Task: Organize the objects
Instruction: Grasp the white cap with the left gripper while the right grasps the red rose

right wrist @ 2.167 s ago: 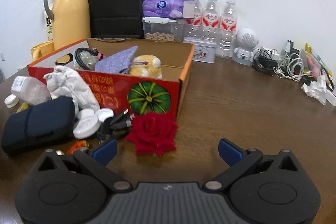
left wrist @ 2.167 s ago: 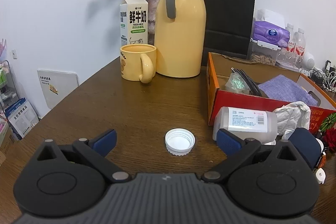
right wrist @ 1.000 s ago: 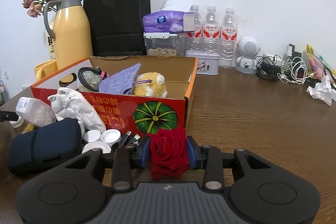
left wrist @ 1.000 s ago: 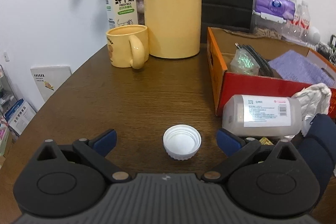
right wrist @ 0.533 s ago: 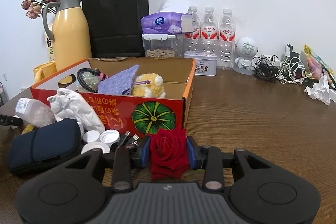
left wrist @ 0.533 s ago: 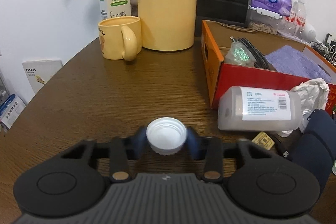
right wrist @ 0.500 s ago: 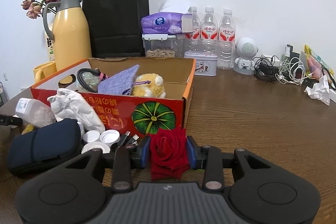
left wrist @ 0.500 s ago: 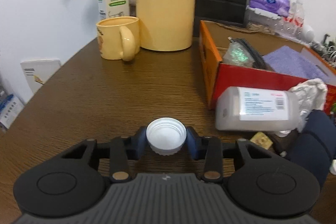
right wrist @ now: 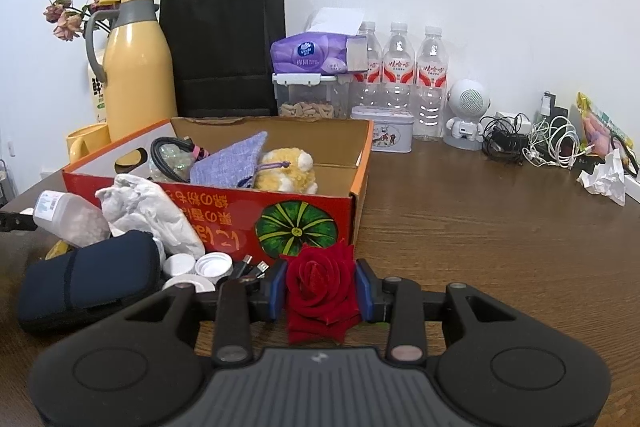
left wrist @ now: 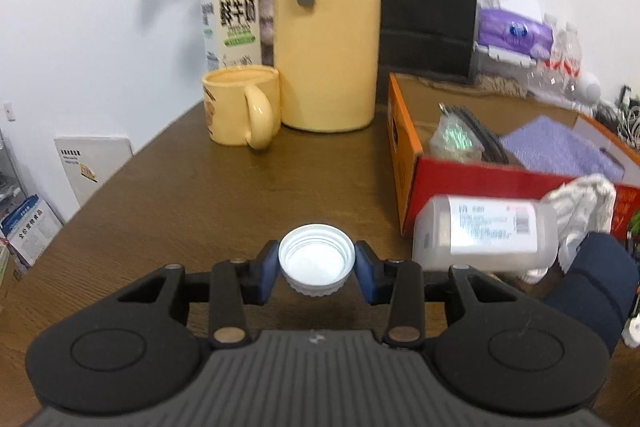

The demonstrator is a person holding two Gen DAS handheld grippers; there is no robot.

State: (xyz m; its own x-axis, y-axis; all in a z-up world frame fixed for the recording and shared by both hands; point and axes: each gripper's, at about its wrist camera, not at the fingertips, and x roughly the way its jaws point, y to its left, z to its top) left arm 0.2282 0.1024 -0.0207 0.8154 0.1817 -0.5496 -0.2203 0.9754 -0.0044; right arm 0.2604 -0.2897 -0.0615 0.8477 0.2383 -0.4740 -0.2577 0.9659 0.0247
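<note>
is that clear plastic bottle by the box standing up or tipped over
Tipped over: the clear bottle lies on its side on the table, label facing up, against the red box.

I see a lived-in home or office corner: a wooden table (right wrist: pixel 480 227) crowded with a thermos (left wrist: pixel 326 27), water bottles (right wrist: pixel 398 75), tissues (right wrist: pixel 316 55) and charger cables (right wrist: pixel 532 143).

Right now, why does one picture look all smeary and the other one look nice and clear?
In the left wrist view, the milk carton, yellow jug and plastic bottle are smeared, while the white cap in the left gripper stays crisp; in the right wrist view, the red rose and water bottles look sharp, though edges bend and corners go dark.
</note>
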